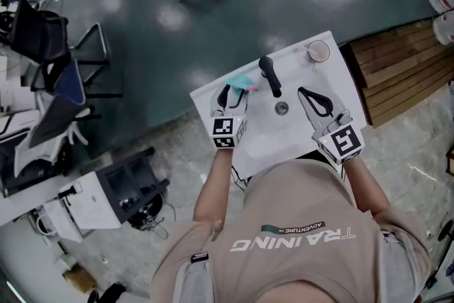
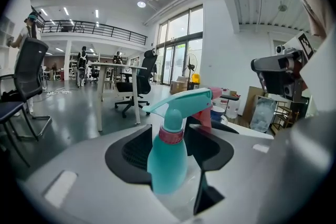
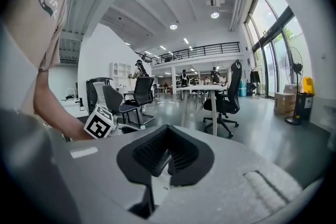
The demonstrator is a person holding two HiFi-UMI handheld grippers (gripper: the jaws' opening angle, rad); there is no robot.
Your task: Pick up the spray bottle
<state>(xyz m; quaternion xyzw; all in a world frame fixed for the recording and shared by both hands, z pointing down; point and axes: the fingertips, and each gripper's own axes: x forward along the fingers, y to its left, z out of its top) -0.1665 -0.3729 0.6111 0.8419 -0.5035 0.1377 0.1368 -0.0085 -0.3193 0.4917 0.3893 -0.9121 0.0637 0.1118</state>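
Over the white sink top [image 1: 333,74], the head view doesn't give you much of the spray bottle [image 1: 241,84]. All that shows is a small teal patch with a bit of pink poking out past the tips of the left gripper [image 1: 234,90], because the camera looks nearly straight down on it. Its base is hidden too: in the left gripper view the bottom of the spray bottle [image 2: 168,157] drops behind the gripper's own grey body, so I can't tell whether it's resting on the sink or lifted clear.

The left gripper [image 2: 170,136] has its two dark jaws drawn in on either side of the teal body, just below the pink collar, and it's holding the bottle right between them. The right gripper [image 3: 167,144] has its jaws brought together with nothing in them (the ribbed pads meet and that's it). In the head view the right gripper [image 1: 302,92] sits on the other side of the drain [image 1: 281,108], well apart from the bottle.

As for which way it points, the bottle's long axis runs upright in the left gripper view, with the neck on top. The trigger head lies across that, and its pink nozzle points off to the right. From above, that puts the nozzle end toward the black faucet [image 1: 269,76], just beside it.
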